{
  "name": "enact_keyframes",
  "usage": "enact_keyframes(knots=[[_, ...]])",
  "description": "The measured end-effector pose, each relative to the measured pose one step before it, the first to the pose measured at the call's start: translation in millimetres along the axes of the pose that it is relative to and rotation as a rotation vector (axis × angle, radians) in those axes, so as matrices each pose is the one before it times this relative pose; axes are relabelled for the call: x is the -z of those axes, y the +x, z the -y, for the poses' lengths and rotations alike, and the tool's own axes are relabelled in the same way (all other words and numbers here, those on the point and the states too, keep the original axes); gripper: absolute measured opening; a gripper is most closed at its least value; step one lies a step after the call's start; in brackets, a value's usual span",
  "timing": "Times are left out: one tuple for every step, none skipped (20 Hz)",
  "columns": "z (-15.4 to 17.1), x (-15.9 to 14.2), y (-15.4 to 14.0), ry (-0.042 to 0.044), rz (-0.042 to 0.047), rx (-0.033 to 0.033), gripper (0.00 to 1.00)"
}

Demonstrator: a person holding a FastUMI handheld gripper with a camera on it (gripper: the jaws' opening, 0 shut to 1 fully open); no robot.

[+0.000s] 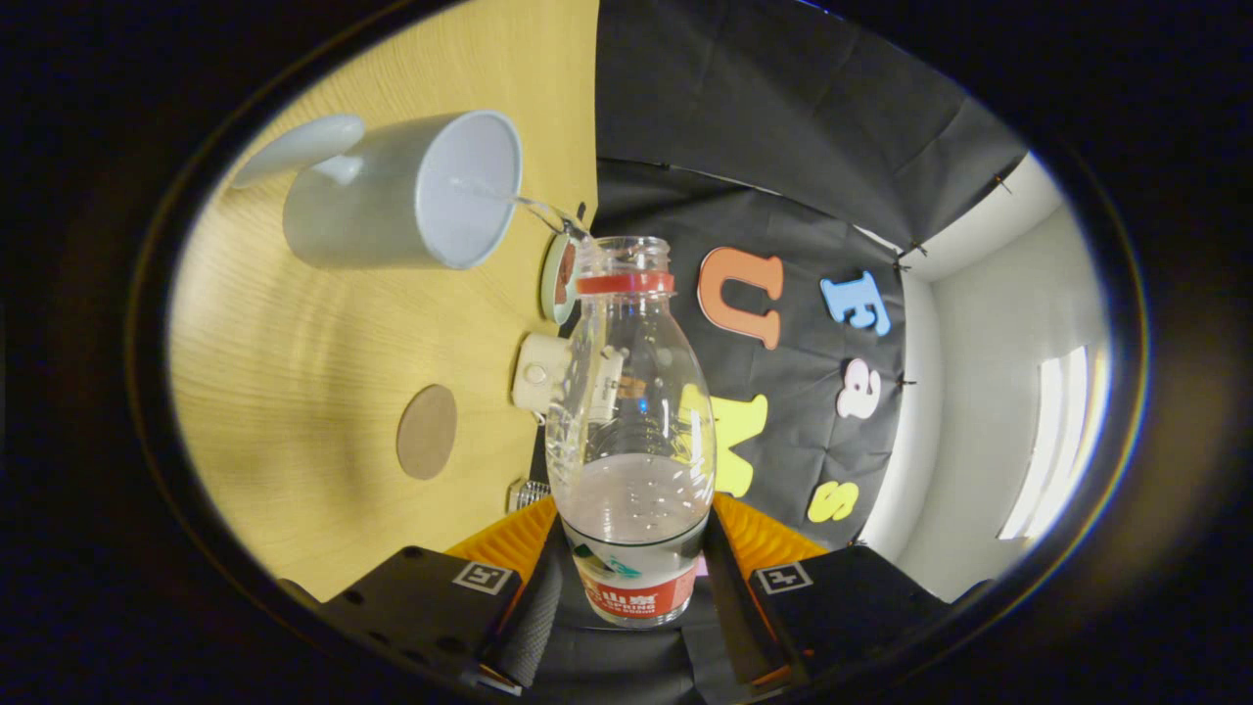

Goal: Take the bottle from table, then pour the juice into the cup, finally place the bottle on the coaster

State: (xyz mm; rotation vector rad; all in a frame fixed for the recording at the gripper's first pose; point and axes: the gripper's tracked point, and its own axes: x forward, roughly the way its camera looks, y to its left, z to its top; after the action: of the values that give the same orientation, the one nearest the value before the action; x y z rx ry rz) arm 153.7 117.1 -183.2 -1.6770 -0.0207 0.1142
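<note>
A clear plastic bottle point(631, 431) with a red neck ring and no cap is held between my fingers, and my gripper point(634, 573) is shut on its labelled lower body. The view is rolled, so the bottle is tipped toward the cup. A thin stream of clear liquid runs from the bottle's mouth into a grey-white cup point(406, 191) that stands on the wooden table point(294, 372) just beyond the bottle's mouth. Liquid still fills the bottle's lower part. A round brown coaster point(427, 431) lies on the table beside the bottle, between the cup and my fingers.
A small cream-coloured device point(540, 372) and a round green-rimmed object point(558, 279) sit at the table's edge against the booth's black cloth wall. A ribbed metal piece point(529, 494) shows near my fingers. A white wall with a bright window lies past the cloth.
</note>
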Motion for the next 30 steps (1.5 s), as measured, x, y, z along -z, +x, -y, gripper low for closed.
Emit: enact_keyframes(knots=[[2.34,0.52,0.04,-0.00087,0.00143,0.00118,0.75],[5.17,0.84,4.41,-0.00343,0.00296,-0.00027,0.75],[1.65,-1.16,1.79,-0.00584,0.00382,-0.00085,0.75],[-2.23,-0.58,0.55,-0.00807,0.00163,-0.00134,0.75],[-2.24,-0.31,-1.32,-0.00653,0.00159,-0.00419,0.75],[-0.89,0.89,0.49,-0.00387,-0.00132,-0.0029,0.75],[0.15,1.35,-0.03,-0.00524,-0.00008,-0.00244,0.75],[0.94,-0.57,0.21,-0.00698,-0.00088,0.00363,0.75],[1.82,0.51,0.32,-0.0038,-0.00185,0.00458,0.75],[2.6,0.72,0.41,0.00115,-0.00115,0.00227,0.75],[1.03,0.61,0.91,0.00177,-0.00186,0.00031,0.75],[1.46,-0.1,-0.25,-0.00209,0.00138,0.00286,0.75],[1.7,-0.44,0.47,-0.00473,-0.00033,0.00376,0.75],[0.91,-0.55,0.56,-0.00278,0.00251,0.00236,0.75],[-0.3,-0.01,0.99,-0.00148,-0.00084,-0.00167,0.75],[-0.98,0.86,-0.6,-0.0016,-0.00117,-0.0026,0.75],[-1.08,0.13,0.2,-0.00566,-0.00138,-0.00158,0.75],[0.41,0.81,-1.33,-0.0076,-0.00147,-0.00155,0.75],[-0.34,-0.44,0.73,-0.00539,-0.00051,-0.00255,0.75],[-0.79,-0.34,-0.12,-0.00355,-0.00097,-0.00199,0.75],[0.36,1.23,0.87,-0.00217,-0.004,-0.00035,0.75],[-1.01,-0.55,0.28,-0.00033,0.00062,-0.00108,0.75],[-0.47,-0.49,0.58,-0.00137,-0.00003,-0.00187,0.75],[-0.59,-0.84,-0.44,-0.00584,0.00059,-0.00307,0.75],[0.83,-1.3,-0.99,-0.00587,0.00155,0.00147,0.75],[0.46,-0.67,0.31,-0.00305,0.00371,0.00021,0.75],[-0.76,-0.27,0.48,-0.00275,0.00249,-0.00329,0.75],[0.88,-0.09,-0.83,-0.00339,0.00158,-0.00043,0.75],[0.38,-0.84,0.18,-0.00615,0.0035,-0.00209,0.75],[1.09,-0.55,-1.19,-0.00516,0.0008,0.00111,0.75]])
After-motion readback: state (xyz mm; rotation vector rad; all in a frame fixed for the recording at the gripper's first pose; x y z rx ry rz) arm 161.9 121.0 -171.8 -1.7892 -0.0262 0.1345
